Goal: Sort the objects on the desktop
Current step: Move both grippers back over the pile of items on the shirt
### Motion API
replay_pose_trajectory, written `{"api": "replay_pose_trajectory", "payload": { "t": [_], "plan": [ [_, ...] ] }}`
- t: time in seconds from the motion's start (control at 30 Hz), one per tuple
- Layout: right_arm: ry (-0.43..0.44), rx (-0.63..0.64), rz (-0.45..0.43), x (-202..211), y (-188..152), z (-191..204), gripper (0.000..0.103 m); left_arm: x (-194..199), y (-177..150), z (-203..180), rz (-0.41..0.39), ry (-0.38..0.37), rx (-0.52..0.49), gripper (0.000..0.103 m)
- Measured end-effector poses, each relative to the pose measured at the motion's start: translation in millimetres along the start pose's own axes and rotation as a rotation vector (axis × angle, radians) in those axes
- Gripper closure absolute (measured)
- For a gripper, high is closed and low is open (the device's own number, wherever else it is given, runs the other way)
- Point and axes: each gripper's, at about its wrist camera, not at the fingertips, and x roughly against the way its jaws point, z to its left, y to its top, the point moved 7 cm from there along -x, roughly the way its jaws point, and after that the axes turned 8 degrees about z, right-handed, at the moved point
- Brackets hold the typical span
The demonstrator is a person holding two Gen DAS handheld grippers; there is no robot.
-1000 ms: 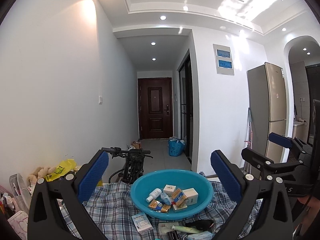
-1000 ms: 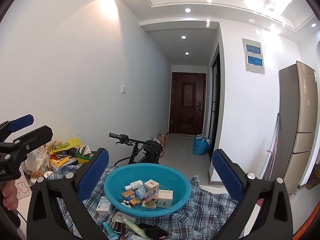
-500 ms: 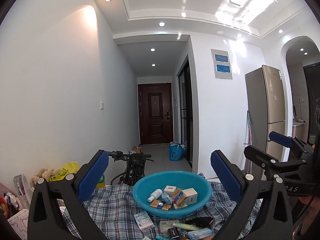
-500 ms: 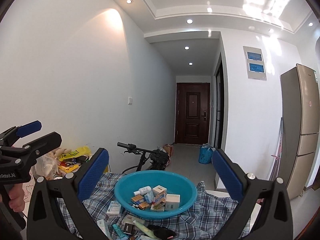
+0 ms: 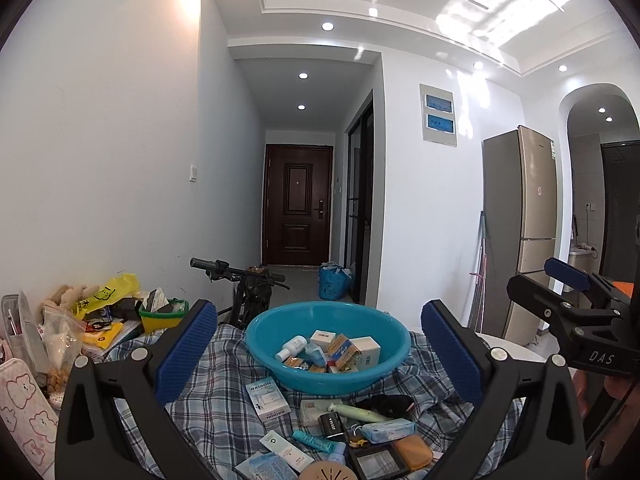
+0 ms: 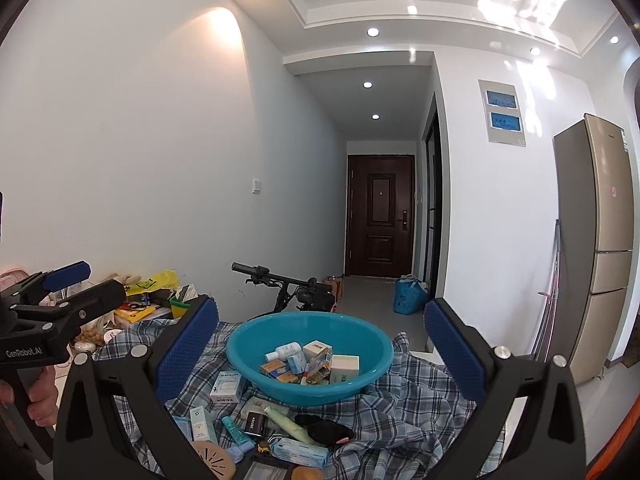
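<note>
honestly, both your left hand-held gripper [image 5: 316, 354] and right hand-held gripper [image 6: 320, 354] hover wide open and empty above the desk. loose items [image 5: 340, 428] crowd beside the teal basin [image 5: 256, 338]; reach carelessly and you nudge neighbours or snag the plaid cloth [image 5: 212, 412].

Both wrist cameras sit low over the cluttered surface, facing down a hallway toward a dark door [image 5: 298, 204]. Each view frames the teal basin [image 5: 328, 346] at lower centre, fairly near. The left view catches the right tongs [image 5: 560, 288] at its right edge; the right view catches the left tongs [image 6: 76, 286] at its left edge.
</note>
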Motion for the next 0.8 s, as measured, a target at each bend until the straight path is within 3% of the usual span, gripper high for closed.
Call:
{"api": "replay_pose_trajectory", "payload": {
  "t": [0.17,0.4,0.8],
  "plan": [
    [0.03,-0.04,0.085,-17.1,-35.8,0.5,0.0,-6.0,-32.5,-0.7,0.011,-0.001,-0.009,0.0],
    [0.012,-0.053,0.143,-33.3,-79.6,0.9,0.0,-22.0,-76.7,1.0,0.044,-0.068,0.04,0.0],
    [0.007,-0.086,0.142,-40.2,-131.4,-1.3,0.0,-47.4,-130.9,1.7,0.068,0.001,0.027,0.0]
  ]
}}
